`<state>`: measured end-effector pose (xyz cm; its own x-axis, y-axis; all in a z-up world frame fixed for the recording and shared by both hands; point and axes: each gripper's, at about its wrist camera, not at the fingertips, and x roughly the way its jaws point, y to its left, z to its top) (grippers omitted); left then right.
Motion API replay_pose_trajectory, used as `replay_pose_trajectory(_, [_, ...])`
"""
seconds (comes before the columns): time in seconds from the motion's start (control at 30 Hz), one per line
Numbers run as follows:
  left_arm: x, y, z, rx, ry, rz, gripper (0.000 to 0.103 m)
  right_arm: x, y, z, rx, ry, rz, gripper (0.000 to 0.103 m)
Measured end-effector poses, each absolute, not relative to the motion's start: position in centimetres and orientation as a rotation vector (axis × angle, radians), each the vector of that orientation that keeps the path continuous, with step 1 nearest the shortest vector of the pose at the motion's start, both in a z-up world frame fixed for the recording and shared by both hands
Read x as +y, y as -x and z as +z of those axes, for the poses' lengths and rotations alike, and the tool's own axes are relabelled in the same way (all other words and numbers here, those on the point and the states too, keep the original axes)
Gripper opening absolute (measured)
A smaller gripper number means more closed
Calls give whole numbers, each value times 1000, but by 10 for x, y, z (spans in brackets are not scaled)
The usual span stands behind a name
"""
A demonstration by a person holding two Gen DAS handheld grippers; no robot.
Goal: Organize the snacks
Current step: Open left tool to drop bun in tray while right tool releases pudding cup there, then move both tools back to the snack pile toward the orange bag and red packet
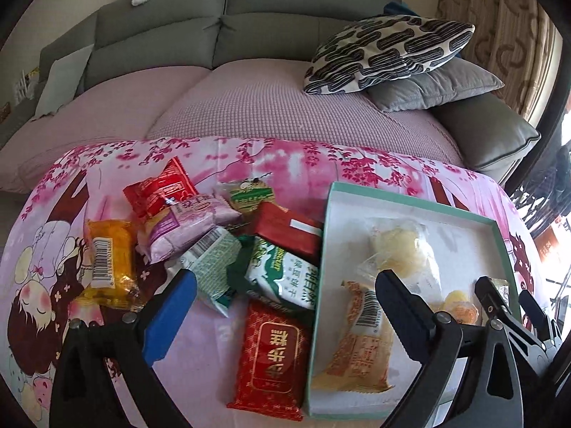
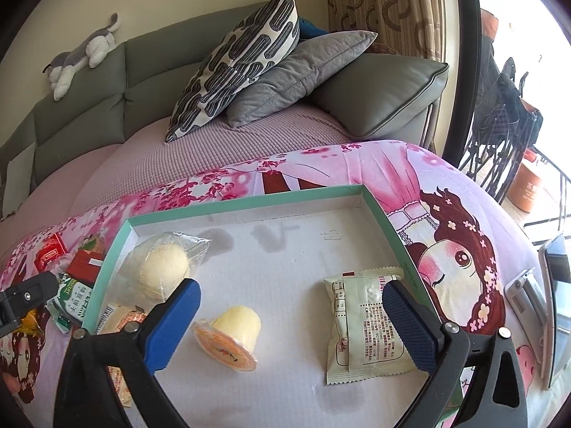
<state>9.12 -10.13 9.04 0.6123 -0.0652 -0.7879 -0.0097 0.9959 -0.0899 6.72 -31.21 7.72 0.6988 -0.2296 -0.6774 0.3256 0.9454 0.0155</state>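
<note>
A pile of snack packets lies on the pink cartoon cloth: an orange packet, a red packet, a purple packet, a green-white biscuit packet and a large red packet. A teal-rimmed white box holds a clear-wrapped pastry, an orange-printed packet, a jelly cup and a pale green packet. My left gripper is open above the pile's near edge. My right gripper is open and empty over the box, between the jelly cup and the pale green packet.
A grey sofa with a patterned cushion and a grey cushion stands behind the table. A phone on a stand sits at the table's right edge. A plush toy lies on the sofa back.
</note>
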Motion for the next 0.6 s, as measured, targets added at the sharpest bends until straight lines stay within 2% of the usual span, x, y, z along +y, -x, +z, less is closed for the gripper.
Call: replay_pose_trajectory(0.6, [15,-64,80,939,164,254,100,-218,-73,79,769,-63,-112,103])
